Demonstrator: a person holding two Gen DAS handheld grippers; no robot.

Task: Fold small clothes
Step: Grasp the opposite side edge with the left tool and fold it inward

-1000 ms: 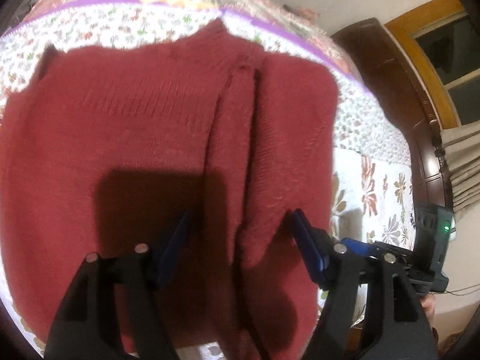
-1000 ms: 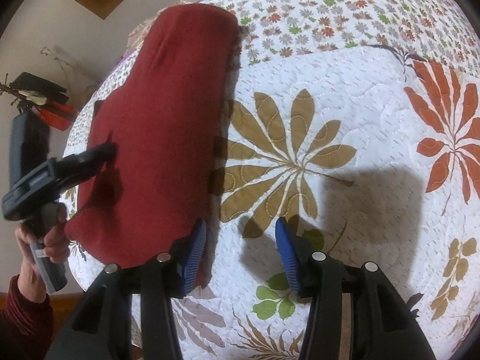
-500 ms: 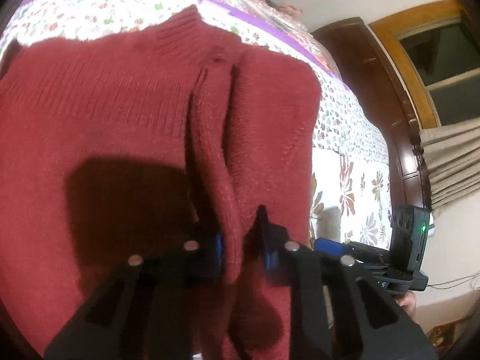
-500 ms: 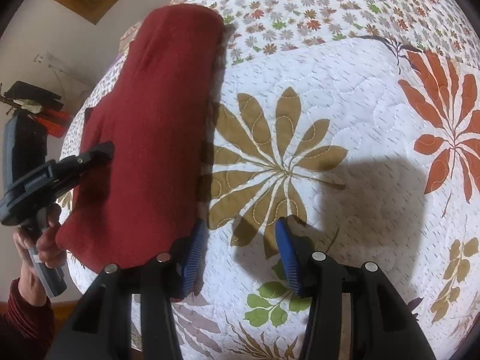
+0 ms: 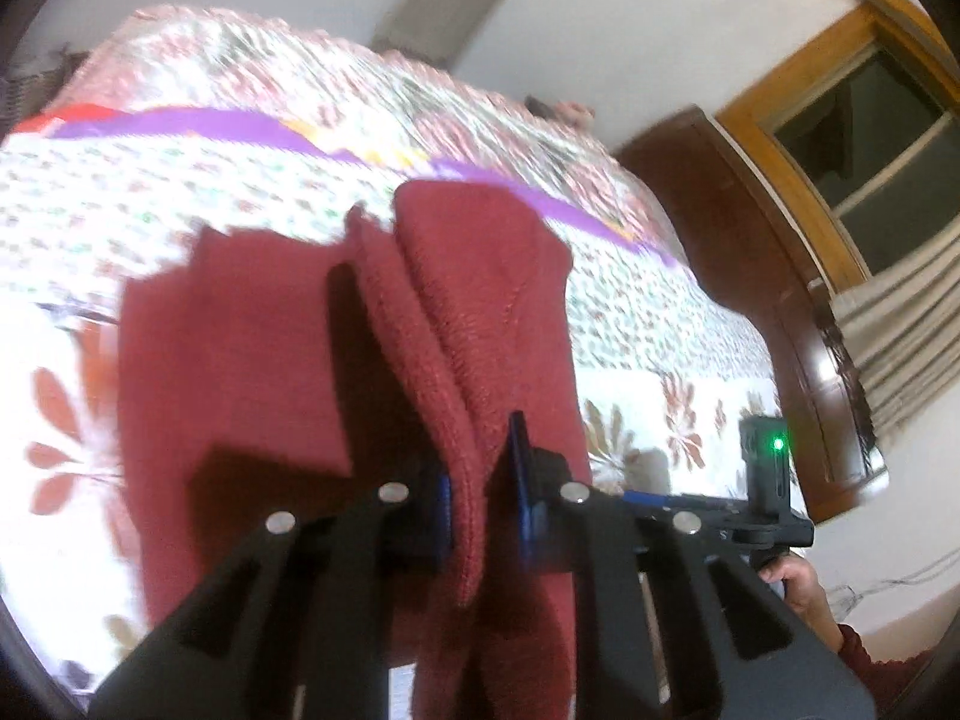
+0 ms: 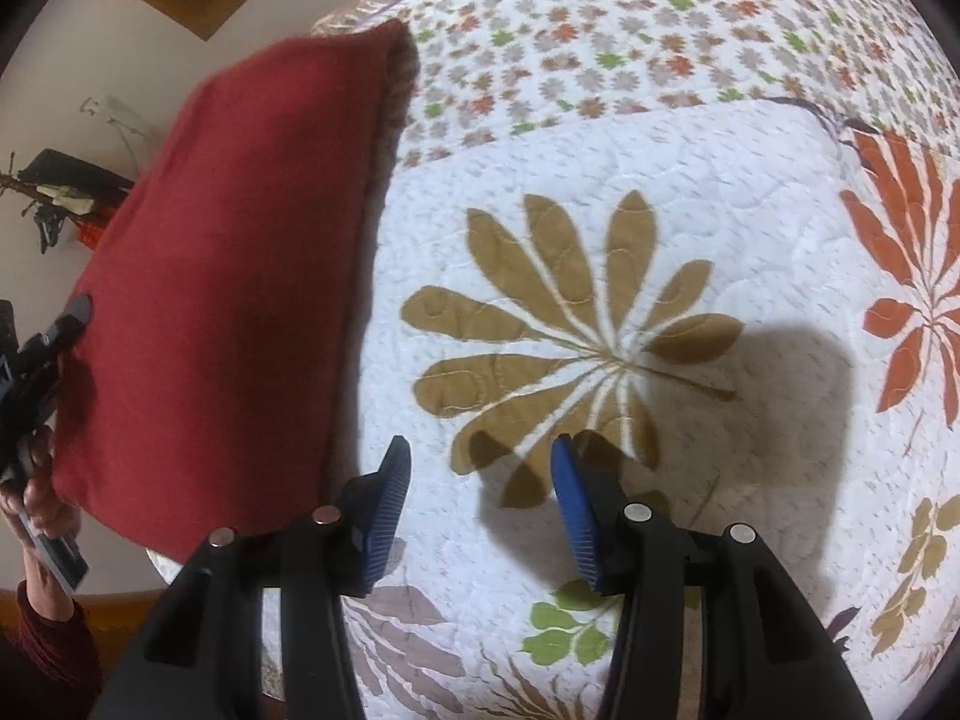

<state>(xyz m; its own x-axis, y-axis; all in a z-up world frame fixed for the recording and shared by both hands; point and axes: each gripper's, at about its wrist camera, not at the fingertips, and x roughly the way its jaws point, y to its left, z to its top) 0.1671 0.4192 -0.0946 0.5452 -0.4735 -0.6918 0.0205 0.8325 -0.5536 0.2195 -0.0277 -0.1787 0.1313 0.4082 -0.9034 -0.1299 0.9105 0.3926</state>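
Note:
A dark red knitted sweater [image 5: 252, 348] lies partly folded on a flowered quilt. My left gripper [image 5: 480, 492] is shut on a bunched fold of its edge [image 5: 462, 468] and holds it raised off the bed, so the cloth hangs down between the fingers. In the right wrist view the same sweater [image 6: 240, 264] stands lifted at the left, with the left gripper [image 6: 42, 348] at its near corner. My right gripper [image 6: 480, 504] hovers open over the quilt's brown leaf pattern, beside the sweater and apart from it, holding nothing.
The quilt [image 6: 660, 180] covers the whole bed. A dark wooden headboard [image 5: 756, 276] and a curtained window [image 5: 870, 120] stand at the right in the left wrist view. A person's hand [image 6: 36, 492] in a red sleeve holds the left gripper's handle.
My left gripper closed on a fold of the sweater and has lifted it, pulling the cloth up off the quilt. The right gripper stayed open and barely moved.

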